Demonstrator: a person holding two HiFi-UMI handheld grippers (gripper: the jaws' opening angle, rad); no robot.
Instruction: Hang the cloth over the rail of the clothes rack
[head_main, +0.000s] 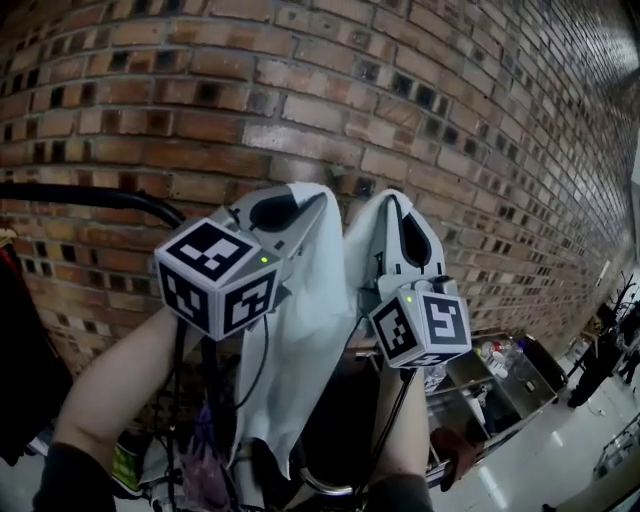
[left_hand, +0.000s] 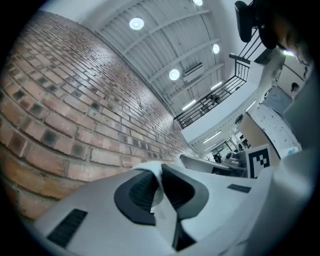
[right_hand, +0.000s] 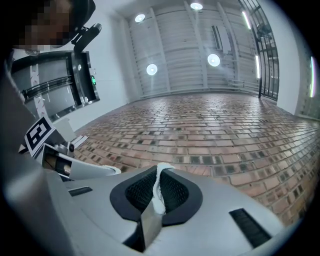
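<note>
A pale grey-white cloth (head_main: 300, 330) hangs between my two grippers, held up in front of a brick wall. My left gripper (head_main: 312, 196) is shut on the cloth's upper left edge; in the left gripper view the cloth edge (left_hand: 156, 186) is pinched between the dark pads. My right gripper (head_main: 392, 200) is shut on the upper right edge, and the cloth (right_hand: 159, 187) shows as a thin white strip between its pads. The black rail (head_main: 90, 198) of the clothes rack curves in from the left, at about the height of the grippers and left of them.
A dark garment (head_main: 20, 370) hangs at the far left under the rail. Below the cloth are a dark bin and rack tubing (head_main: 320, 485). A metal cart with bottles (head_main: 495, 375) stands at lower right. A person (head_main: 590, 370) stands far right.
</note>
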